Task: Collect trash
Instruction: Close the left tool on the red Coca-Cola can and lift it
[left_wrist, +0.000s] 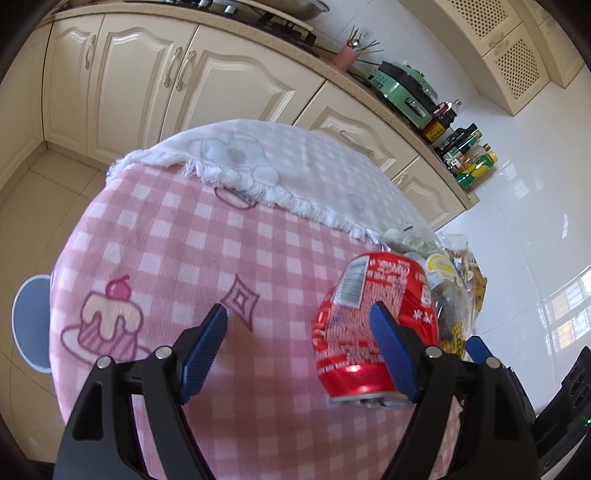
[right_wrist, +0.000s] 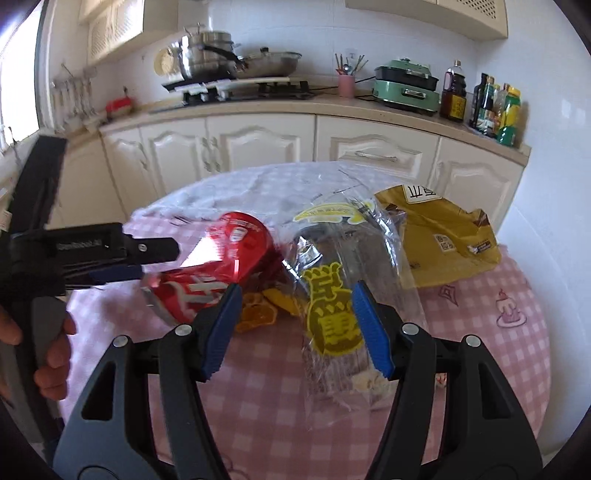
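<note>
While lying dented, red can (left_wrist: 369, 325) touches left gripper's (left_wrist: 299, 347) right finger.

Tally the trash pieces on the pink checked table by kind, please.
Crushed red can: 1
Clear printed plastic bag: 1
Mustard-yellow pouch: 1
Small orange wrapper: 1
Total: 4

The left gripper (right_wrist: 155, 258), seen at nine o'clock from the right wrist, carries small white lettering, too blurred to read. The red can (left_wrist: 369, 314) has white print and a label panel, none legible. The clear bag (right_wrist: 332, 317) bears large yellow Chinese characters; the yellow packet (right_wrist: 439, 236) at one o'clock shows dark ones, cut off.
</note>
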